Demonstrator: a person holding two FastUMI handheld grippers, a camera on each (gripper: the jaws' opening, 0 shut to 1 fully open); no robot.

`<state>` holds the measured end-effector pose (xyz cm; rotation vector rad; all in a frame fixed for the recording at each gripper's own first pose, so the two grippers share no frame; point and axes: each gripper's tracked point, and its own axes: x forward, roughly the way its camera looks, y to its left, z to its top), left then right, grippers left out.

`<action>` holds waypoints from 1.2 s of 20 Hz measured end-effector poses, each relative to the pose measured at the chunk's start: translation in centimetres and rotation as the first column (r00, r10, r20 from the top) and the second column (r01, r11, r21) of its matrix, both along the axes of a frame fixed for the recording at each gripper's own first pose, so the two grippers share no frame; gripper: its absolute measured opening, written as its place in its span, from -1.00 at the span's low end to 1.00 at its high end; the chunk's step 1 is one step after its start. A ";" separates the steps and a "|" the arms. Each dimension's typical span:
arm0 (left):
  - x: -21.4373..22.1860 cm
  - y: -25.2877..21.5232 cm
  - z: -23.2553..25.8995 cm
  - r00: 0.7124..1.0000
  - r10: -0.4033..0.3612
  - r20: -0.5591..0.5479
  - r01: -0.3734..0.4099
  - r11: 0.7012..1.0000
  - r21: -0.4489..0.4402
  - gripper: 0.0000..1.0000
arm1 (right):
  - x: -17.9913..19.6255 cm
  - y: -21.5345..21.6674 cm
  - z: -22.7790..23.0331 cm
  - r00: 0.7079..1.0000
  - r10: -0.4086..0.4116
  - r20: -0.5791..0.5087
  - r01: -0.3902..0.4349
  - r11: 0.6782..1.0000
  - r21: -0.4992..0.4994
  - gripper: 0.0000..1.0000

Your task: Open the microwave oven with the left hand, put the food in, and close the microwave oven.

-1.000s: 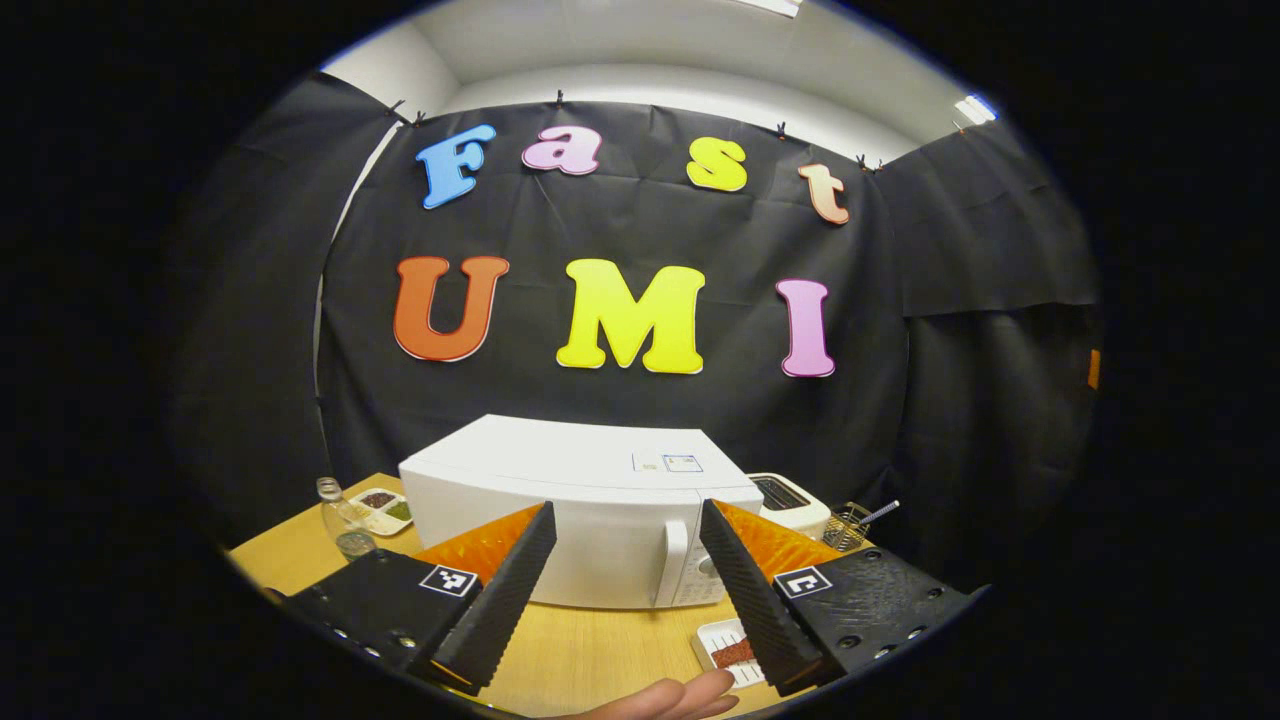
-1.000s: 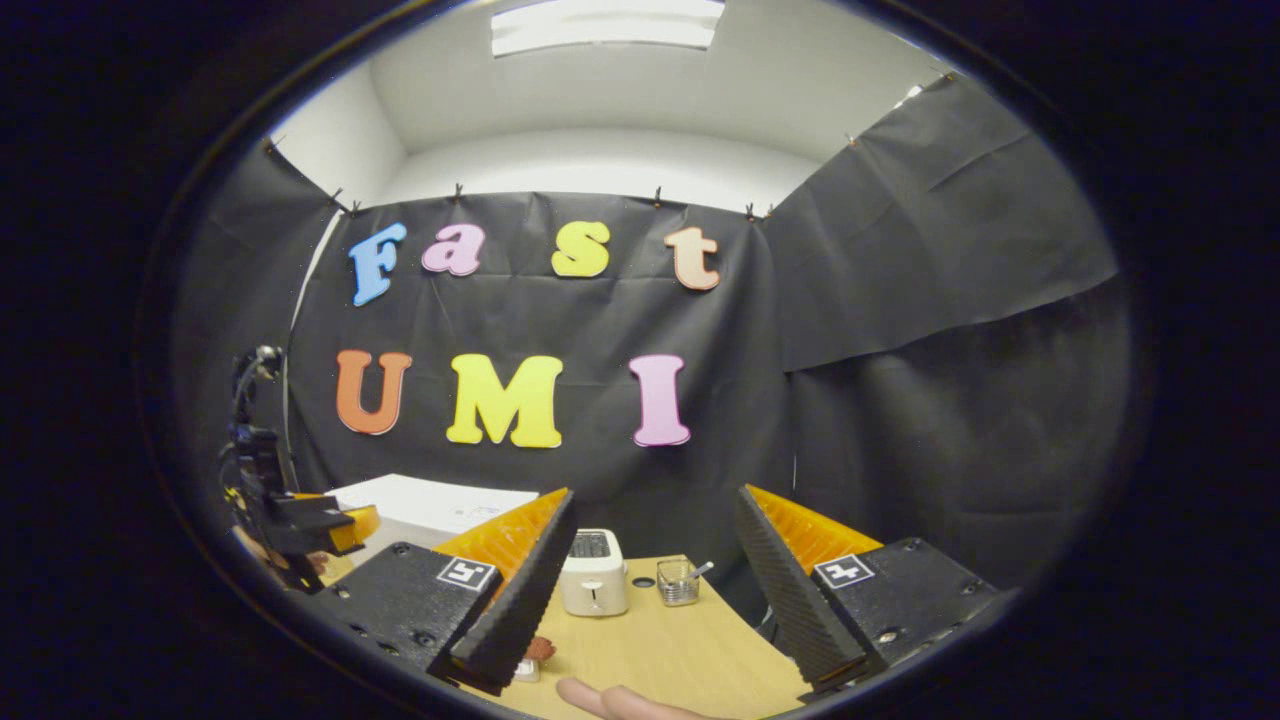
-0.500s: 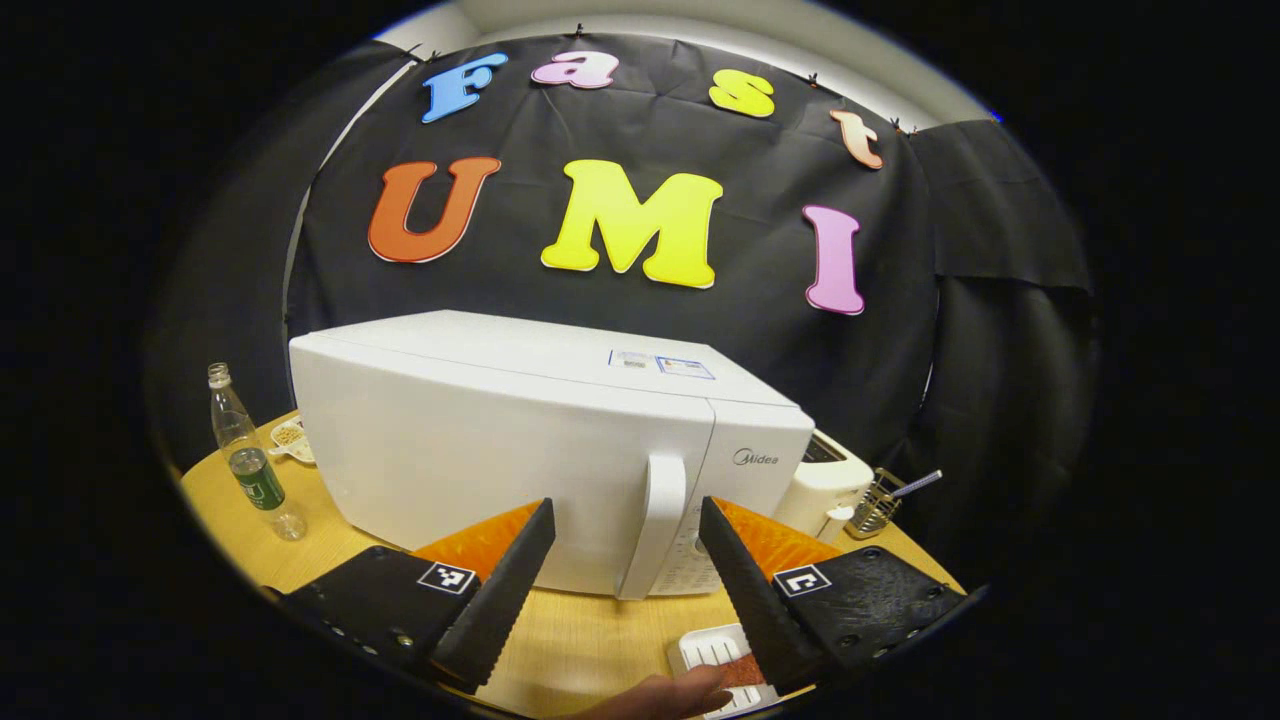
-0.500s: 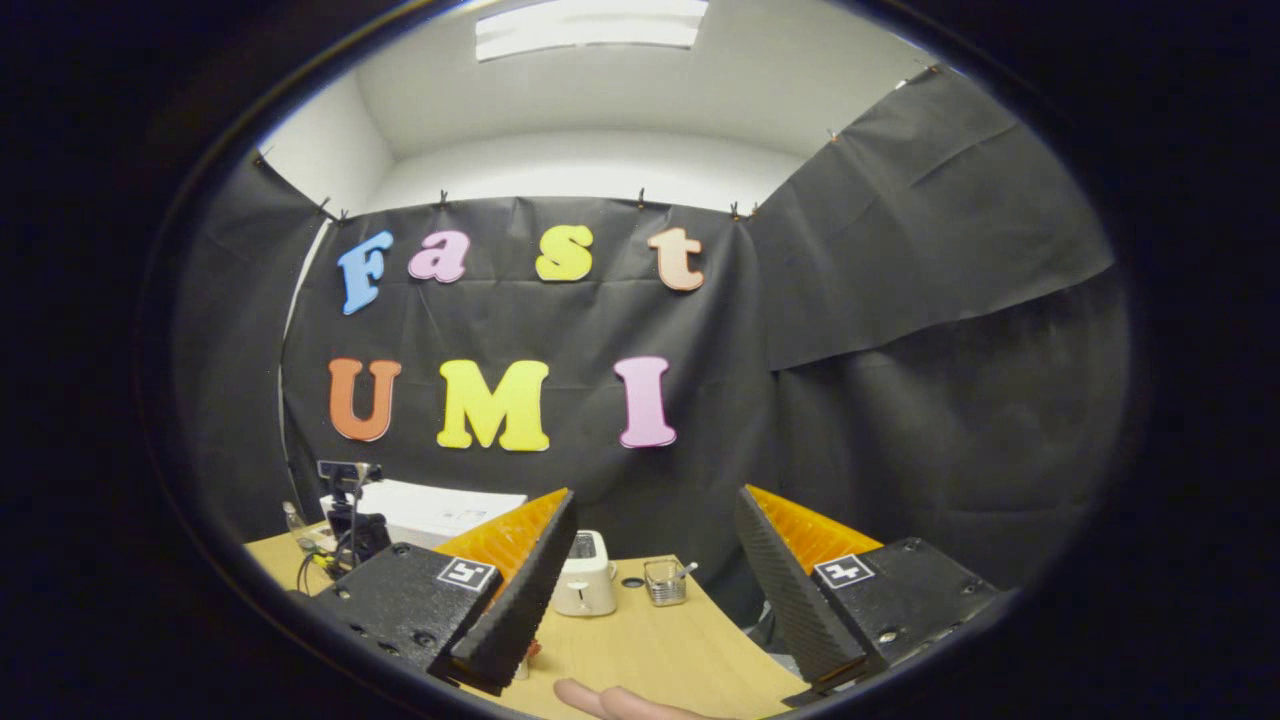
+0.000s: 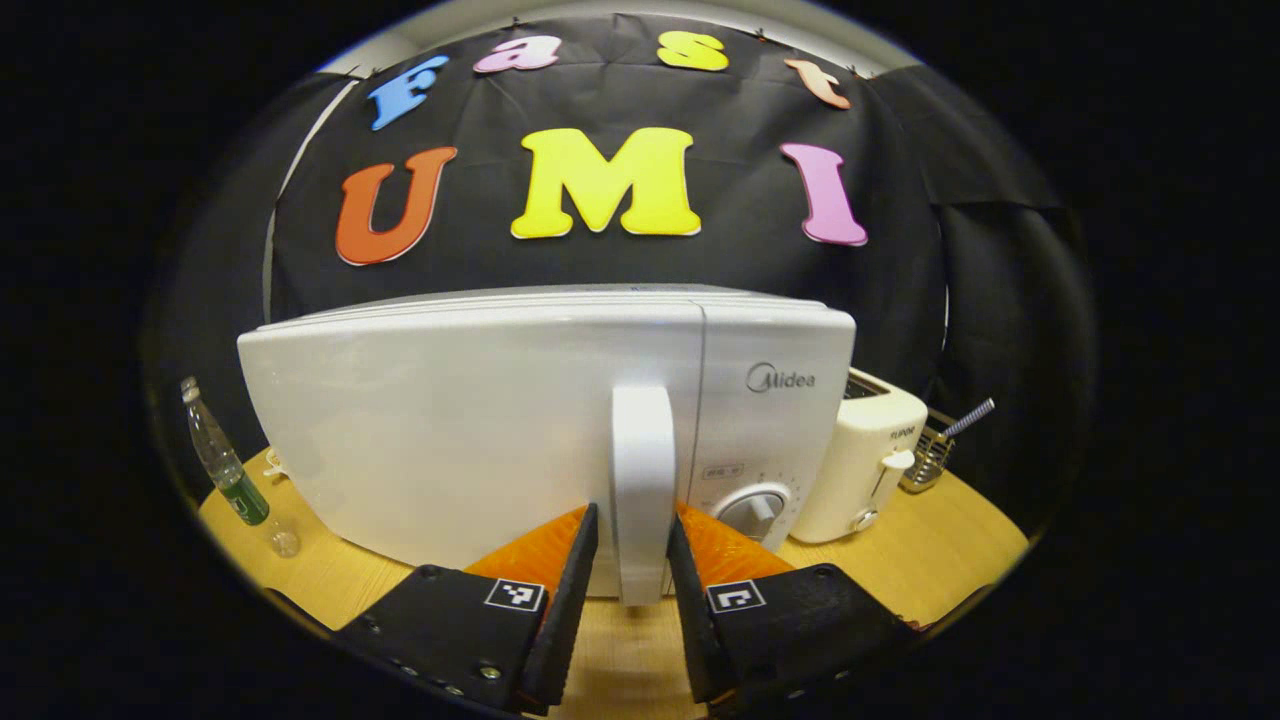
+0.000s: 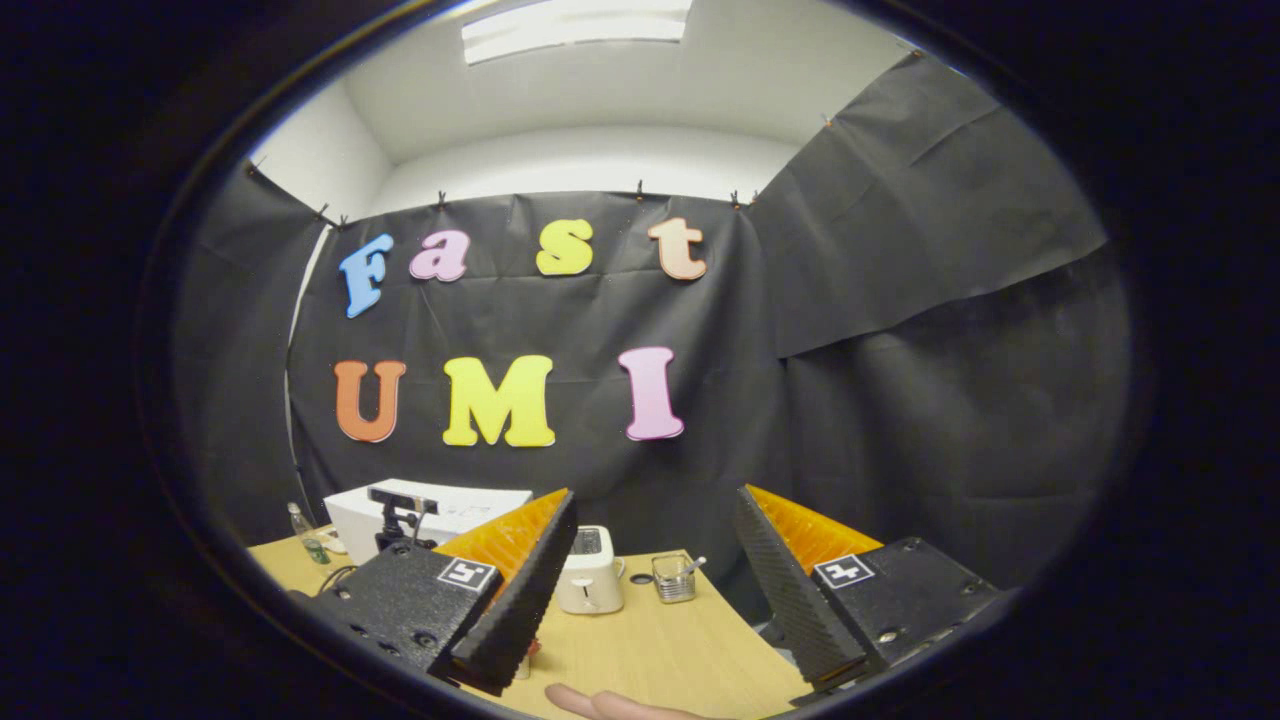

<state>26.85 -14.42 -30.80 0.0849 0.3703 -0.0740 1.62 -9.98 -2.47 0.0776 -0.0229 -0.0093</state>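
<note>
The microwave (image 5: 480, 440) pretty much walls off the way ahead, with its door handle (image 5: 642, 490) standing right between the left gripper (image 5: 622, 590) jaws. A toaster (image 5: 860, 455) sits tight beside it, so little gap there. Bare table (image 6: 650, 650) lies open ahead of the right gripper (image 6: 650, 580).

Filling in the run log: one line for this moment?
left gripper astride microwave handle | door shut | right gripper open, idle

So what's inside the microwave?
You can't see inside. The microwave door is closed and solid white, so it hides everything in there. The left gripper has its fingers on either side of the door handle.
</note>
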 end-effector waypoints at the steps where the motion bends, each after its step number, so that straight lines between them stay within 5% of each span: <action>1: 0.5 0.3 0.1 1.000 0.017 0.012 -0.017 1.000 -0.023 -0.48 | 0.1 0.0 -0.3 1.000 -0.001 -0.006 0.001 1.000 -0.001 0.80; 2: 0.5 0.4 0.2 0.999 0.037 0.012 -0.036 0.998 -0.049 -0.75 | 0.2 0.0 -0.5 1.000 -0.002 -0.013 0.002 1.000 -0.002 0.80; 3: 0.3 0.4 0.1 0.998 0.054 0.012 -0.053 0.996 -0.070 -0.70 | 0.1 0.1 -0.6 1.000 0.000 -0.018 0.000 1.000 -0.003 1.00; 4: 0.3 0.3 0.2 0.998 0.062 0.018 -0.061 0.996 -0.063 -0.69 | 0.0 0.2 -0.7 1.000 0.003 -0.020 -0.003 1.000 -0.004 0.80; 7: 0.2 0.3 -0.1 0.998 0.057 0.031 -0.056 0.998 -0.021 -0.68 | -0.3 -0.1 -0.5 1.000 -0.001 -0.015 0.001 1.000 -0.018 0.80; 8: -0.1 0.4 -0.4 0.998 0.059 0.023 -0.058 0.998 -0.034 -0.70 | -0.5 -0.2 -0.3 1.000 -0.004 -0.009 0.004 1.000 -0.020 1.00; 9: -0.1 0.3 -0.4 0.998 0.057 0.026 -0.056 0.997 -0.045 -0.79 | -0.5 -0.1 -0.2 1.000 -0.007 -0.006 0.007 1.000 -0.022 0.80; 10: -0.3 0.4 -0.3 0.998 0.059 0.027 -0.057 0.997 -0.052 -0.79 | -0.7 -0.1 -0.2 1.000 -0.007 -0.006 0.007 1.000 -0.023 1.00; 11: -0.3 0.3 -0.2 0.998 0.055 0.037 -0.053 0.997 -0.049 -0.79 | -0.8 0.1 -0.3 1.000 -0.003 -0.007 0.003 1.000 -0.022 0.80; 15: -1.9 0.5 0.1 0.995 0.060 0.084 -0.056 0.997 -0.058 -0.82 | -0.8 0.3 -0.1 1.000 0.001 -0.005 -0.002 1.000 -0.029 0.80; 16: -2.3 0.6 0.8 0.993 0.046 0.108 -0.040 0.997 -0.060 -0.80 | -0.8 0.4 0.0 1.000 0.002 -0.004 -0.002 1.000 -0.027 1.00; 17: -2.9 0.6 0.5 0.994 0.038 0.098 -0.032 0.997 -0.064 -0.81 | -0.8 0.7 -0.1 1.000 0.005 -0.006 -0.005 1.000 -0.021 0.80; 18: -3.5 0.8 0.7 0.994 0.032 0.104 -0.025 0.997 -0.067 -0.81 | -0.9 1.2 -0.1 1.000 0.013 -0.010 -0.013 1.000 -0.014 1.00; 24: -7.3 2.0 1.1 0.991 -0.020 0.129 0.032 0.995 -0.091 -0.81 | -2.1 3.7 -0.1 0.999 0.051 -0.011 -0.051 0.998 -0.025 0.80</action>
